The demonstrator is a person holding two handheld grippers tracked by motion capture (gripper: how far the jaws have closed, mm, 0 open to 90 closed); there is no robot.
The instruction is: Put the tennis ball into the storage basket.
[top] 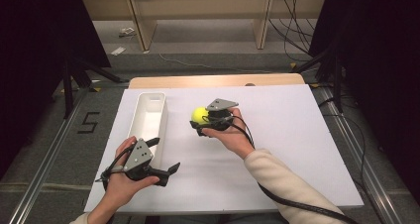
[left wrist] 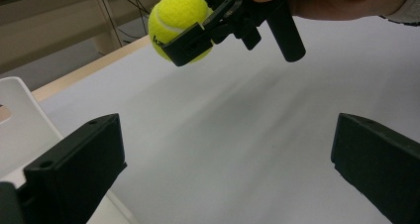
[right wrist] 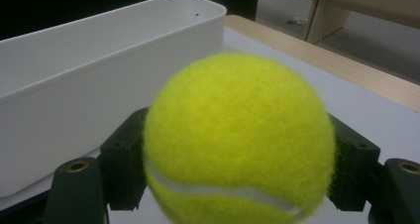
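Two grippers are held over the white surface point(top: 297, 149). The tennis ball point(top: 199, 115) is pinched between the jaws of the right gripper point(top: 199, 126), lifted off the surface near its middle, just beside the long side of the white tray point(top: 146, 116). In the left gripper view the ball point(left wrist: 177, 23) is seen in the air, partly covered by one black jaw, and the black print on it is cut off, so it cannot be read. In the right gripper view the ball point(right wrist: 240, 140) is blurred and hides most of both jaws; its lower part is cut by the picture edge. The left gripper point(top: 158, 164) is held near the front edge of the surface, by the near end of the tray, with its jaws spread wide and nothing between them. The near end of the tray is hidden by the left hand point(top: 121, 184). The inside of the tray is hard to make out.
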